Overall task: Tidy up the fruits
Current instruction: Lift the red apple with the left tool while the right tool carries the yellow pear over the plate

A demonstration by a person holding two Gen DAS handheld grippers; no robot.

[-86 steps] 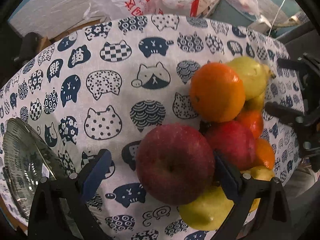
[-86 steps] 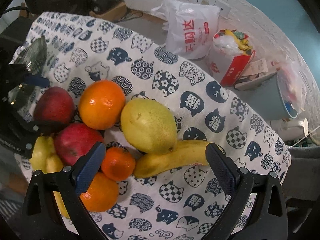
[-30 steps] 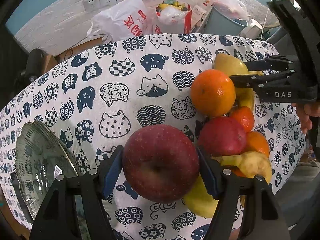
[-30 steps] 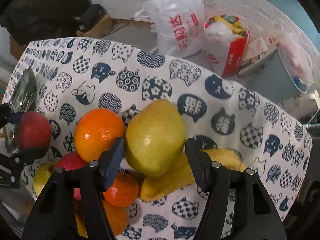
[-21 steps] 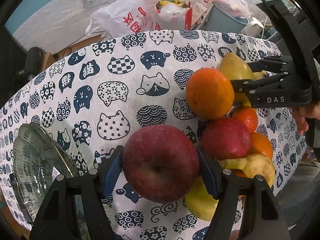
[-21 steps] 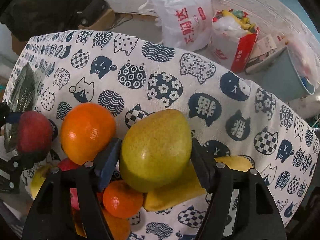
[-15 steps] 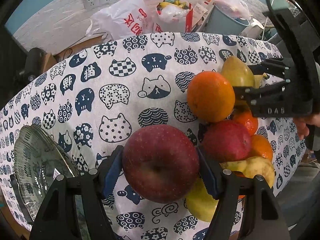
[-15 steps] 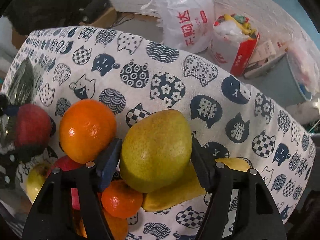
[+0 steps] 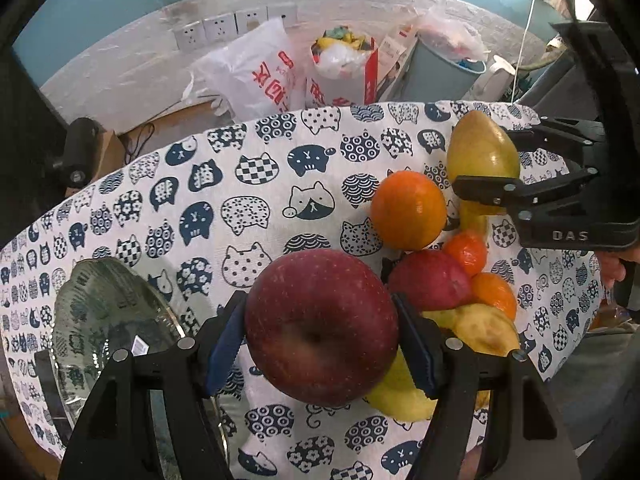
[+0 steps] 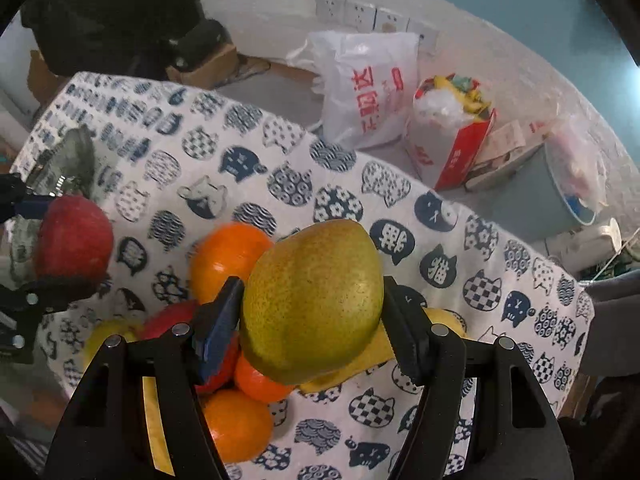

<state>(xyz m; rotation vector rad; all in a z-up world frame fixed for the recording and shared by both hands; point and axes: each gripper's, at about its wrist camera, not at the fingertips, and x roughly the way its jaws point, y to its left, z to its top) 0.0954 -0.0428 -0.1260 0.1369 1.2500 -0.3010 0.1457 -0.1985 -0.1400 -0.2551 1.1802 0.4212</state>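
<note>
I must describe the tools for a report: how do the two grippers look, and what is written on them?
Both the left gripper and the right gripper are black plastic frames with silver screws and blue ridged finger pads. The right gripper's side carries the white letters "DAS".

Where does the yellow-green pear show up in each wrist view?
Left wrist view: the yellow-green pear is at upper right, clamped by the right gripper, above the large orange.
Right wrist view: the pear fills the centre, between the right gripper's blue pads, with the same orange just left of it.
Shared landmark: the white plastic bag with red print behind the table.
</note>
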